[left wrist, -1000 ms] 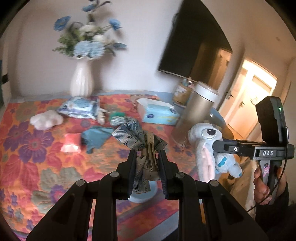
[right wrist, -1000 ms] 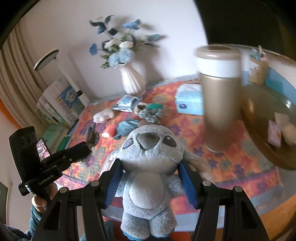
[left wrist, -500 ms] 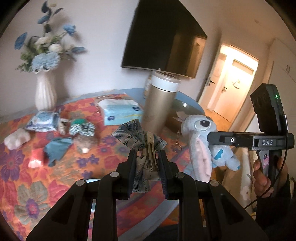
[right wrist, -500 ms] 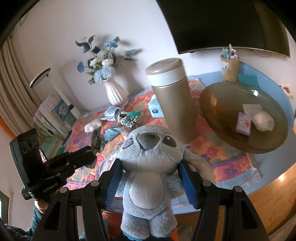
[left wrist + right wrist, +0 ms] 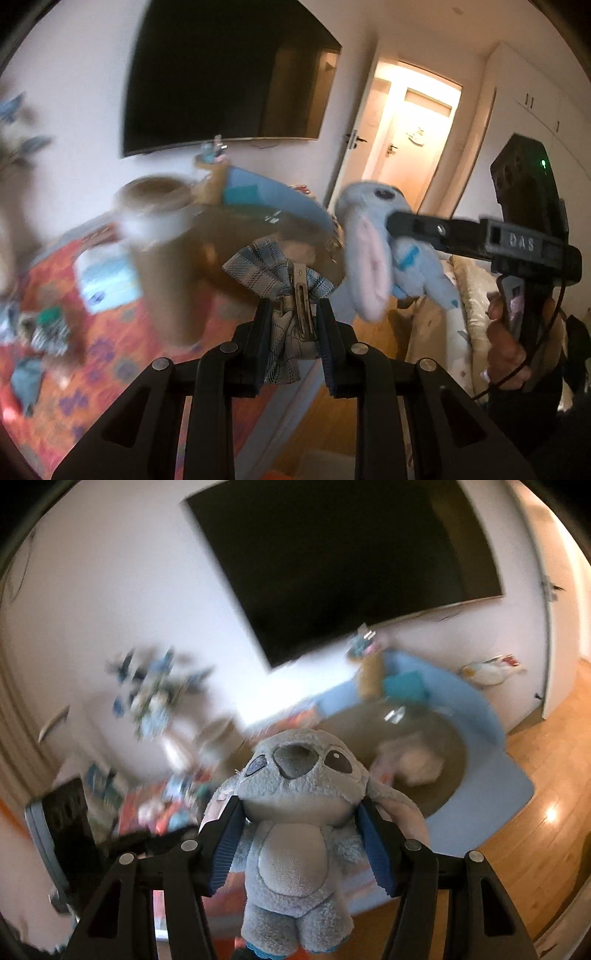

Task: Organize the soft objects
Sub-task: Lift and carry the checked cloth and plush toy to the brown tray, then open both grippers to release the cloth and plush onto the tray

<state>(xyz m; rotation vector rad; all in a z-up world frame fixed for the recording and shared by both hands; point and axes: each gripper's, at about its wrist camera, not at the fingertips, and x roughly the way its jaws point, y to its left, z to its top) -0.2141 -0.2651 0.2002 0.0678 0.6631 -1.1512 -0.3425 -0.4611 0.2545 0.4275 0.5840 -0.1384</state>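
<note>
My left gripper (image 5: 291, 321) is shut on a grey-blue plaid fabric bow with a metal clip (image 5: 280, 273), held up in the air. My right gripper (image 5: 299, 830) is shut on a grey-blue plush toy (image 5: 295, 812), gripped at the neck, facing the camera. The plush (image 5: 380, 251) and the right gripper (image 5: 399, 225) also show at the right of the left wrist view. A round brown tray (image 5: 436, 738) on the blue table holds a pale soft lump (image 5: 417, 764). Both views are blurred by motion.
A tall tan canister (image 5: 162, 251) stands on the floral cloth (image 5: 110, 332), with a tissue box (image 5: 107, 277) beside it. A dark TV (image 5: 351, 561) hangs on the wall. An open doorway (image 5: 406, 140) and wooden floor (image 5: 528, 830) lie right.
Both grippers have swung to the right with their loads. The vase and the small cloth items slid to the left edge of view. The TV and doorway fill more of the views.
</note>
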